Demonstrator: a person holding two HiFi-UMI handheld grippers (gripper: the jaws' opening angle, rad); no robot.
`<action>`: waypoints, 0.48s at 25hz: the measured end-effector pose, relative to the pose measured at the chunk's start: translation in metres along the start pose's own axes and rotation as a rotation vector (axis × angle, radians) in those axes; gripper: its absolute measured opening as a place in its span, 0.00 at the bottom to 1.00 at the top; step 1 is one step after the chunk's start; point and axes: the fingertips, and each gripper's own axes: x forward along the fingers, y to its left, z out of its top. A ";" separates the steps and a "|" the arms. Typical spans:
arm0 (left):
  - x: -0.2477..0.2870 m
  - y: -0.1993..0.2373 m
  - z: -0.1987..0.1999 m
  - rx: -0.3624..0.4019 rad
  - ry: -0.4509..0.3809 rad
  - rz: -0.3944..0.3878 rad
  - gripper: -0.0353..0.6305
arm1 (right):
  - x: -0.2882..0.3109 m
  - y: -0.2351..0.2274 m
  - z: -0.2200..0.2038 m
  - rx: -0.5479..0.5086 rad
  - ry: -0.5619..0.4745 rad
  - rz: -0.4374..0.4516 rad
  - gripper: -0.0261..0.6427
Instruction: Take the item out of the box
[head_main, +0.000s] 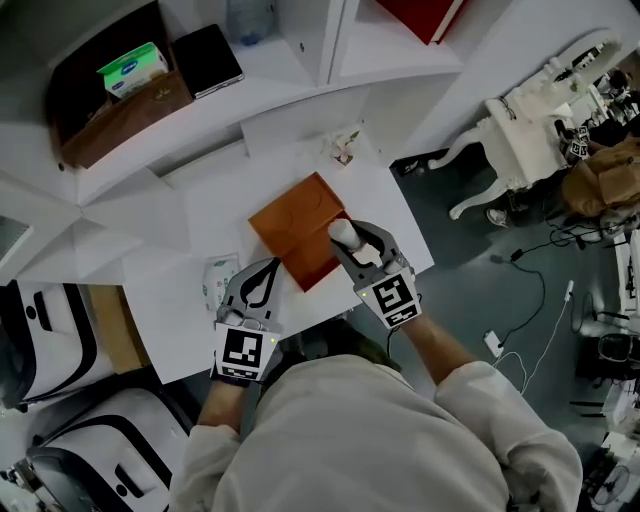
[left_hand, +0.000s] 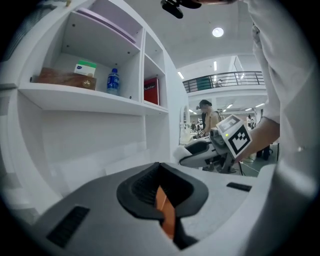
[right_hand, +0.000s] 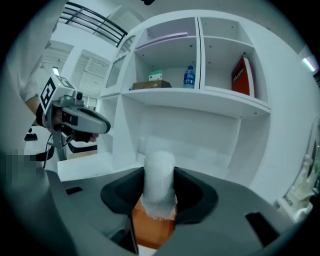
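Head view shows your right gripper (head_main: 352, 240) holding the white item (head_main: 342, 232) over the orange box (head_main: 300, 225), which sits on the white table (head_main: 190, 220). Right gripper view shows both jaws pressed on the sides of the item, about half way closed, with the box right under it. So the item looks out of the box, or almost out.

The item looks round and smooth. If you squeeze too softly or tip the gripper, it can slide down and fall back into the box, or bounce off the table. If you squeeze too hard, it can pop out like a wet bar of soap.

Your left gripper (head_main: 270, 270) is at the near edge of the box. In the left gripper view its jaws are almost together, with a thin orange bit of the box between them. I think it is pinching a flap or an edge, but the view is very tight there, so that is my best guess. If that hand pulls up, the box can tip or lift off the table. If it lets go too soon, the box can slide and catch the item.

Your two grippers are near each other, so a quick swing can make them bump. The tissue pack (head_main: 218, 282) lies just beside your left gripper, and a nudge can push it away. The white shelf (head_main: 300, 90) is behind the box, so a big push forward can hit it.
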 end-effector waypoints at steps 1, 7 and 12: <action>0.000 -0.001 0.001 0.003 -0.001 -0.003 0.06 | -0.004 0.000 0.006 0.005 -0.013 -0.005 0.33; -0.001 -0.006 0.004 0.017 -0.008 -0.017 0.06 | -0.023 -0.003 0.035 -0.001 -0.101 -0.033 0.33; -0.002 -0.012 0.006 0.022 -0.010 -0.023 0.06 | -0.041 -0.001 0.051 0.072 -0.110 -0.055 0.33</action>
